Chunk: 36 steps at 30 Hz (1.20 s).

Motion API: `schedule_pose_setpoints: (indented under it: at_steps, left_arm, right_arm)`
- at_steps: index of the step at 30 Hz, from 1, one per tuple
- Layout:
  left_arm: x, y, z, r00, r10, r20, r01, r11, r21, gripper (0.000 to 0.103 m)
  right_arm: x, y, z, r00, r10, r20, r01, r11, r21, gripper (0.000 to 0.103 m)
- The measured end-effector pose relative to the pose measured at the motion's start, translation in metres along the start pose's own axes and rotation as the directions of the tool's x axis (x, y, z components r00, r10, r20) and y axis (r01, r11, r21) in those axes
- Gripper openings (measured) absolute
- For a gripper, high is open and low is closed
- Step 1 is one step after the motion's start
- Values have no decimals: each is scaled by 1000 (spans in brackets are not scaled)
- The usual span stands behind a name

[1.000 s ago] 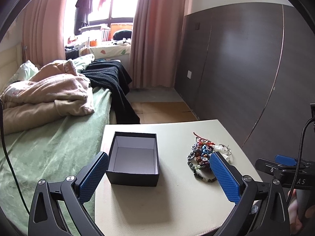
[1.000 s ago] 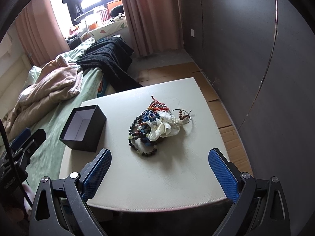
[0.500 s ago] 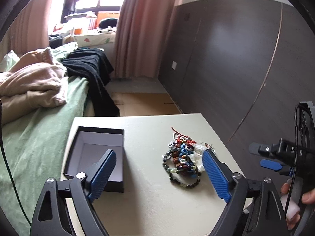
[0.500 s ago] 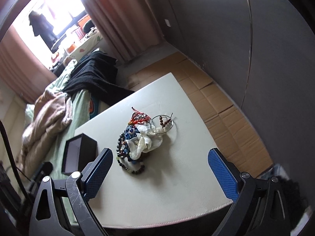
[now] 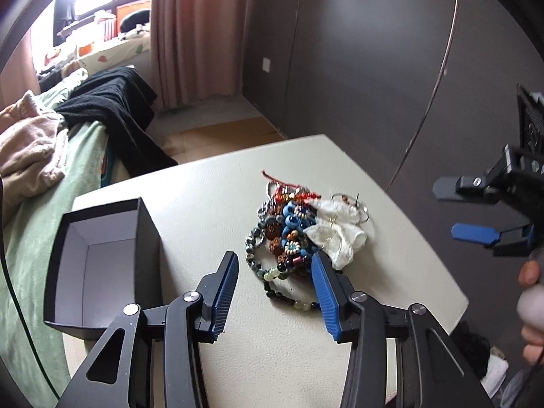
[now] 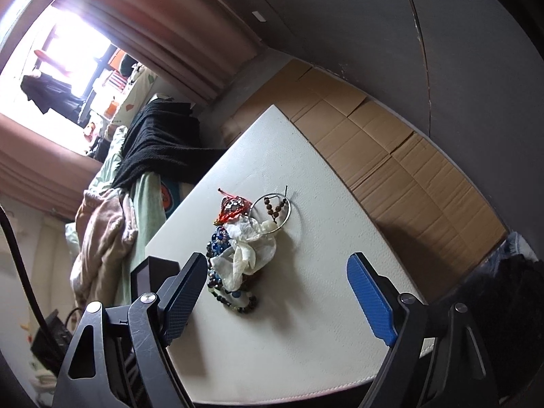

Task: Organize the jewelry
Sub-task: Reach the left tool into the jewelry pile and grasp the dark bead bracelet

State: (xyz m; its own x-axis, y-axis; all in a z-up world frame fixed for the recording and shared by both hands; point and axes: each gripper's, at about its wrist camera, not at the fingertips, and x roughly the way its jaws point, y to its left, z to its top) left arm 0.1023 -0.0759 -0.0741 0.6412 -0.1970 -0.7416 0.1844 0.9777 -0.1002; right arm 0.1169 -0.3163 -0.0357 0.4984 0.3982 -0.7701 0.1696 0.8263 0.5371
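Note:
A tangled pile of beaded bracelets [image 5: 289, 234] [image 6: 224, 255], with a red cord and a white cloth piece [image 5: 336, 234], lies on the cream table [image 5: 210, 197]. A metal bangle [image 6: 270, 210] rests at the pile's far side. An open black box [image 5: 102, 261] [image 6: 149, 272] with a white inside stands left of the pile. My left gripper [image 5: 273, 267] hovers over the pile's near end. Its jaws are closing, a green-beaded strand shows between them, and the pads do not touch it. My right gripper [image 6: 277, 275] [image 5: 447, 210] hangs tilted above the pile. Its jaws are closing slightly on nothing.
A bed with a green sheet [image 5: 40, 231], a pink blanket [image 5: 30, 149] and a black garment [image 5: 115, 108] borders the table's left side. Cardboard [image 6: 391, 156] covers the floor beyond the table. A dark panelled wall [image 5: 357, 68] stands behind. A person's hand [image 5: 530, 306] holds the right gripper.
My left gripper has moved down and right from the box towards the bracelet pile, and its jaws have narrowed a lot. My right gripper has rolled, come closer to the pile and narrowed a little.

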Motion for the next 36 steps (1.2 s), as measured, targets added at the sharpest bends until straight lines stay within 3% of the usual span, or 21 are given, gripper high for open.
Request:
schedule_pose_setpoints:
  at_steps: [14, 17, 20, 22, 26, 28, 36]
  left_arm:
    - [42, -5, -6, 992, 38, -120, -27, 995, 94, 41]
    - [48, -4, -5, 991, 20, -135, -9, 996, 85, 30]
    - [49, -2, -4, 991, -1, -132, 10, 998, 67, 21]
    - [47, -2, -4, 991, -10, -133, 18, 998, 59, 8]
    - [35, 1, -3, 995, -16, -103, 20, 999, 41, 8]
    - [27, 2, -2, 996, -37, -83, 40, 999, 27, 8]
    - [-2, 13, 1, 997, -76, -14, 75, 997, -27, 8]
  right_arm:
    - [11, 0, 6, 999, 23, -39, -22, 1000, 10, 86]
    - [13, 2, 5, 999, 23, -46, -23, 1000, 3, 86]
    - [16, 3, 4, 999, 13, -51, -13, 1000, -6, 86]
    - [19, 4, 3, 999, 11, -54, -12, 1000, -11, 86]
    - [28, 7, 3, 997, 35, -75, -37, 999, -19, 85]
    - [35, 9, 2, 994, 52, -91, -54, 998, -21, 75]
    - [60, 21, -1, 991, 63, -120, -67, 997, -35, 61]
